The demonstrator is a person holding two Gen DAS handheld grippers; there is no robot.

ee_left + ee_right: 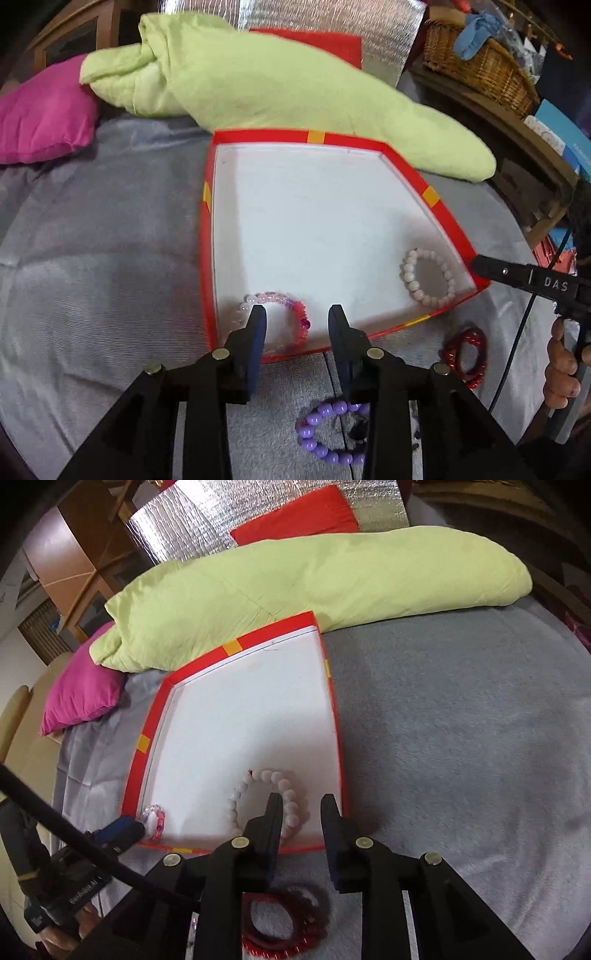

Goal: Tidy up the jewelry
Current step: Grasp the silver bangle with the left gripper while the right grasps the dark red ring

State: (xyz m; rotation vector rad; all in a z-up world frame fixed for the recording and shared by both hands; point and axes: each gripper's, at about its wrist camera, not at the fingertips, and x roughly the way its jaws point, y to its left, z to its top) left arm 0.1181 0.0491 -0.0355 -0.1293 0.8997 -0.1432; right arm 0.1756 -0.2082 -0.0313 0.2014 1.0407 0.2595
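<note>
- Left gripper (pixel 297 314) hanging spread and empty over pink bracelet (pixel 291 317) in tray (pixel 443 210).
- Right gripper (pixel 301 805) likewise, over white bracelet (pixel 258 786).
- Treating beads as light, slippery; pinching across one strand.

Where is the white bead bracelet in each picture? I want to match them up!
Left wrist view: the white bead bracelet lies in the near right corner of the red box, right of the left tongs.
Right wrist view: the same bracelet lies low in the middle of the picture, partly hidden behind the right tongs.
Shared landmark: the red box with yellow tape marks, and the pink bracelet in its other near corner.
</note>
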